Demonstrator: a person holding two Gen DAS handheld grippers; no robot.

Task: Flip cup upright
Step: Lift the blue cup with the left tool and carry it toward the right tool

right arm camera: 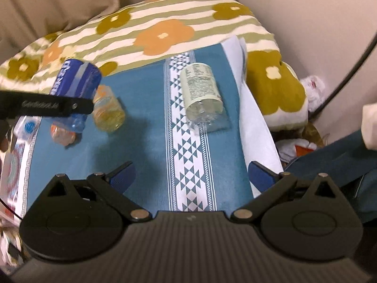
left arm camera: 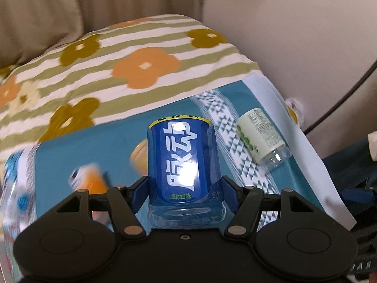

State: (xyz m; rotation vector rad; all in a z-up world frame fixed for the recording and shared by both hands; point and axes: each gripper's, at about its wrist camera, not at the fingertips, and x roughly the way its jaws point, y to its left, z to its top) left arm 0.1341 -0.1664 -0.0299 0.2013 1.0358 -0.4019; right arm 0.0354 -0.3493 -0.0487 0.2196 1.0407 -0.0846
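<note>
Left gripper [left arm camera: 183, 189] clamps the blue cup [left arm camera: 181, 162]; right gripper [right arm camera: 190, 176] is empty with its fingers spread wide.

In the left wrist view, the blue cup sits between the two blue fingertips, its clear base nearest the camera and its yellow-rimmed end pointing away, over the blue patterned cloth [left arm camera: 99, 146]. In the right wrist view, the same cup [right arm camera: 75, 82] appears at far left, tilted, held above the cloth [right arm camera: 146, 127]. A yellow cup [right arm camera: 108, 110] lies on its side just right of it, and an orange cup [right arm camera: 62, 134] lies nearer, both on the cloth. A pale-labelled clear cup [right arm camera: 202, 94] lies on its side on the white triangle-patterned band [right arm camera: 188, 165], well apart from the others. A floral striped cover [right arm camera: 165, 28] lies beyond the cloth.
</note>
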